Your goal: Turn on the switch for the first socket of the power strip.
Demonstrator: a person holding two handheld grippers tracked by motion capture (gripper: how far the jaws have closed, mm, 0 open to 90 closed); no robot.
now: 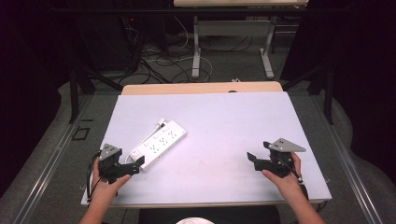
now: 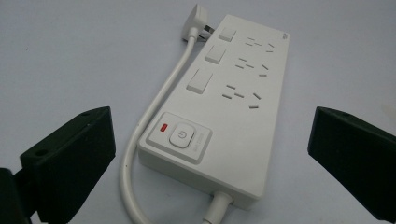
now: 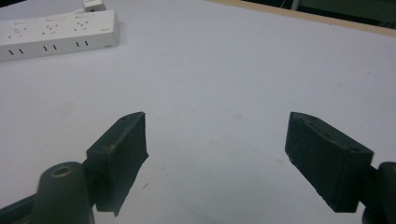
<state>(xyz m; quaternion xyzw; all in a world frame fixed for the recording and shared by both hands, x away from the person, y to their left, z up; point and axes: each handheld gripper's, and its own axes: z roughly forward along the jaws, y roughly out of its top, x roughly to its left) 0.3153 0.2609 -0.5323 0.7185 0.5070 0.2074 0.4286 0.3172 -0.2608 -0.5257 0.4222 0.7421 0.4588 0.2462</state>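
The left gripper point(image 2: 210, 140) is held wide open and empty, its jaws set just short of the switch end of a white power strip point(image 2: 233, 102), untouched. The right gripper point(image 3: 217, 154) is likewise spread wide over bare counter point(image 1: 224, 126), well apart. The strip's cord point(image 2: 154, 116) is laid alongside it.

You work in a lab: black curtains point(image 1: 28, 70), loose floor cables point(image 1: 159, 60), a white-covered table point(image 1: 224, 116) on a frame.

L tool point(image 2: 210, 154) jaws wide apart, white power strip point(image 2: 233, 107) btwn.
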